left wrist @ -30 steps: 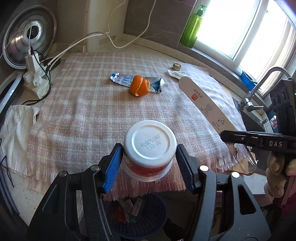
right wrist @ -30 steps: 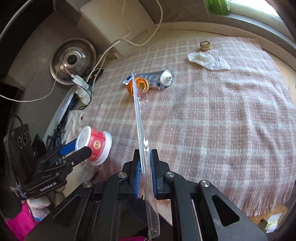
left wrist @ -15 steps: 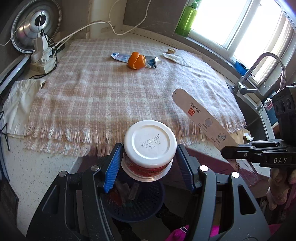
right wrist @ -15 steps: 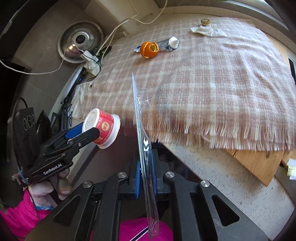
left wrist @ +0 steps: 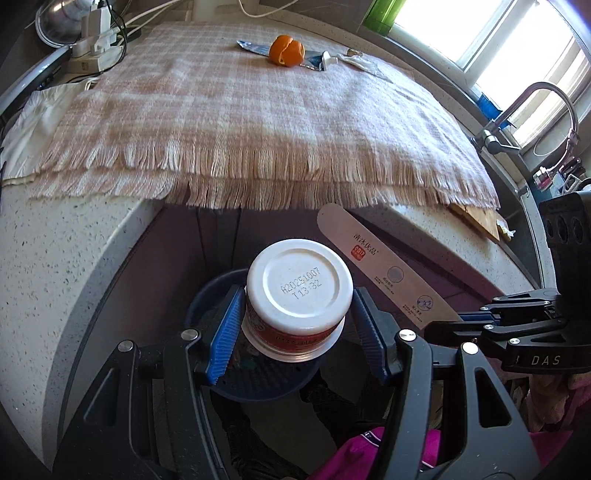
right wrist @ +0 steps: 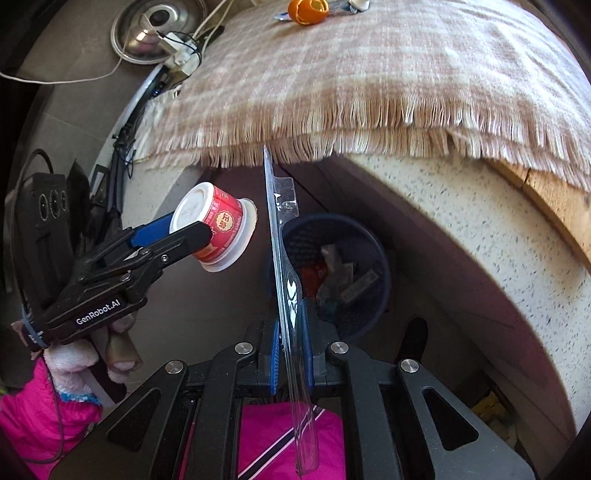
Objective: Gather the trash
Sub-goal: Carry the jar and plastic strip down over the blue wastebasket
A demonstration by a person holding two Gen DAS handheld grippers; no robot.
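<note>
Left tongs (left wrist: 297,325) clamp a cup (left wrist: 298,291), blue pads on both sides of its red band, white base facing the camera. Base stamp reads "H20251007 T13-32". In the right view the left tongs (right wrist: 207,232) hold the cup (right wrist: 214,229) tilted, rim pointing toward the bin; red label with gold characters, unreadable. Tong body reads "GenRobot.AI".

Right tongs (right wrist: 290,345) pinch a flat blister pack (right wrist: 282,258) edge-on between blue pads, clear plastic side showing, its top end reaching up to the cloth fringe. In the left view the right tongs (left wrist: 476,317) grip the same pack (left wrist: 384,273) by its lower end, card backing showing: red logo, Chinese text, small round icons, too small to read. Right tong body reads "DAS".

Bin (right wrist: 369,266), dark blue mesh, sits on the floor below the surface edge, with wrappers and something red inside. In the left view the bin (left wrist: 207,295) is directly under the cup. The pack hangs just beside the cup, over the bin.

Surface (left wrist: 74,266) is speckled stone, covered by a plaid fringed cloth (left wrist: 240,110). At the cloth's far side: peel (left wrist: 286,51) resting against a tube (left wrist: 317,61), crumpled tissue (left wrist: 364,64) just beside. All well apart from both tongs.

Faucet (left wrist: 532,110) at right, pot lid (right wrist: 155,33) and power strip (left wrist: 96,51) at far left.
</note>
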